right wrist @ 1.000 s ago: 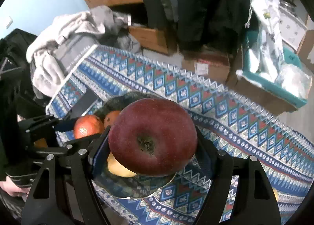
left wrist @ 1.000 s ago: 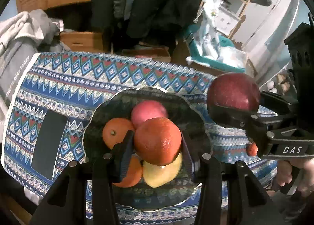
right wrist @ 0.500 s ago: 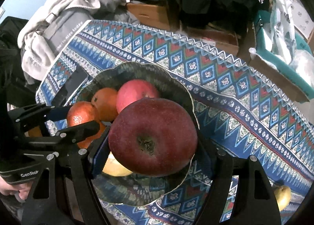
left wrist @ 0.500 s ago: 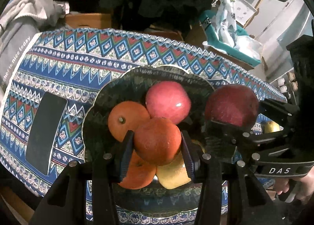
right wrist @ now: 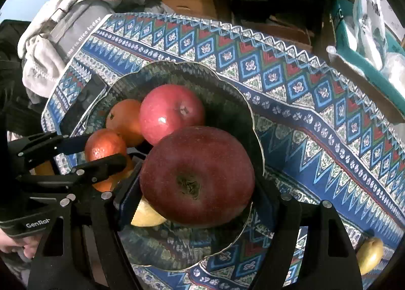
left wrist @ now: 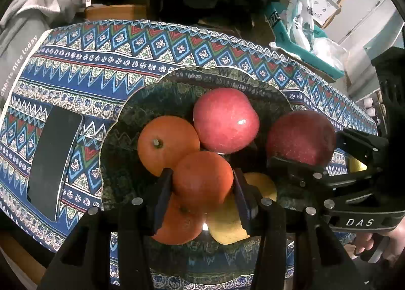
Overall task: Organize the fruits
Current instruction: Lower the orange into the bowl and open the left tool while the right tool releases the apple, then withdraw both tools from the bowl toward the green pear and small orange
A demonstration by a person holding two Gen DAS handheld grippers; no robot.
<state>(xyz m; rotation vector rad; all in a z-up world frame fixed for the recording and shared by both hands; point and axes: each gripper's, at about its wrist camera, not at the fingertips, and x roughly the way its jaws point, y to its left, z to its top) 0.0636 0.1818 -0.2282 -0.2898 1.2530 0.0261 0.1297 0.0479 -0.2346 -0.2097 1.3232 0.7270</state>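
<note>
Left claw clamps an orange, right claw a dark apple, both above the bowl; lower into bare gaps before releasing, lest piled fruit rolls.

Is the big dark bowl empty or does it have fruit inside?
Not empty: the dark scalloped bowl holds a shiny red apple and round oranges.

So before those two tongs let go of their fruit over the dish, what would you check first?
1. Left tongs gripping the round orange: ok.
2. Right tongs gripping the dark red apple: ok.
3. Both fruits above the dark scalloped glass dish: ok.
4. Free spot under the apple: cannot tell.
5. Orange would land on piled fruit and might roll: not ok.
6. Yellow pear lying on the patterned cloth outside the dish: not ok.
</note>
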